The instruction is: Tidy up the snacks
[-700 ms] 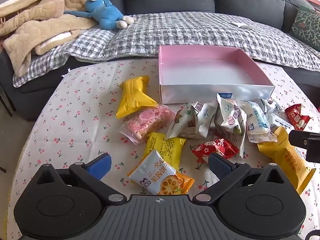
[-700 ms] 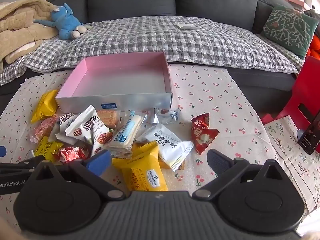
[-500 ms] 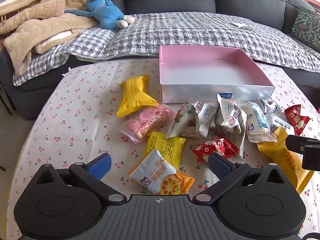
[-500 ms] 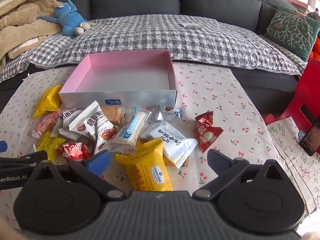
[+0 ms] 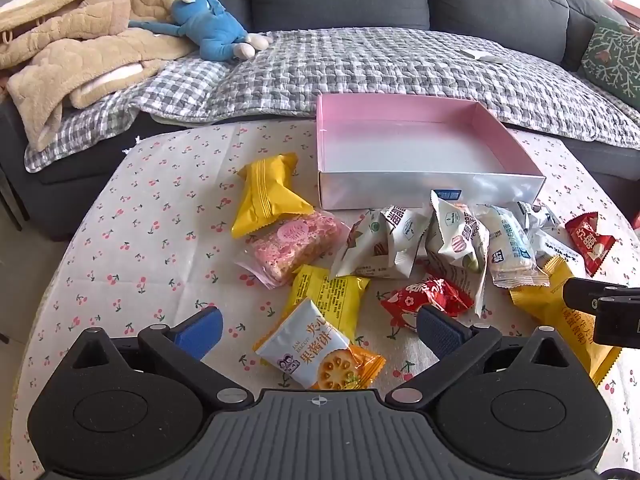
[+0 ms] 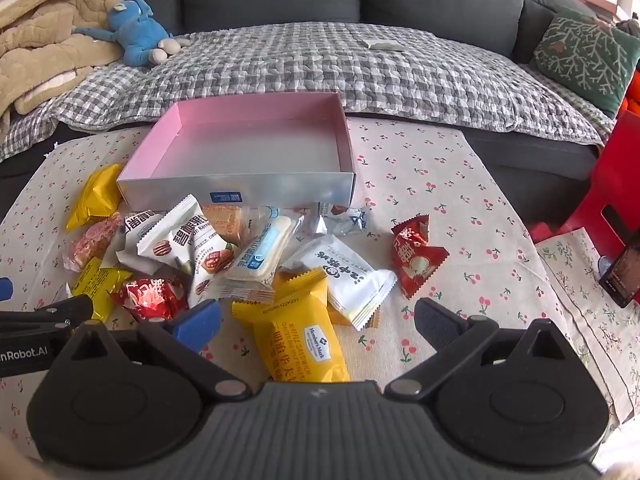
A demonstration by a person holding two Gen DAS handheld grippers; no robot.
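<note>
Left tool (image 5: 318,330) and right tool (image 6: 318,322), both spread wide and holding nothing, hang side by side above the near half of the bench (image 5: 132,248), tilted downward. Between the left tool's fingers lies a jam biscuit packet (image 5: 320,350); a yellow waffle packet (image 6: 298,334) lies between the right tool's fingers. The remaining snacks (image 6: 224,252) form a loose heap just in front of the pink box (image 6: 252,146), some touching its silver front wall. The box stands open and holds nothing, its far edge near the sofa (image 6: 320,60). Open cloth lies to the left of the heap in the left wrist view and to the right of a lone red packet (image 6: 416,256) in the right wrist view, up to the bench edge beside a red stool (image 6: 616,184).
</note>
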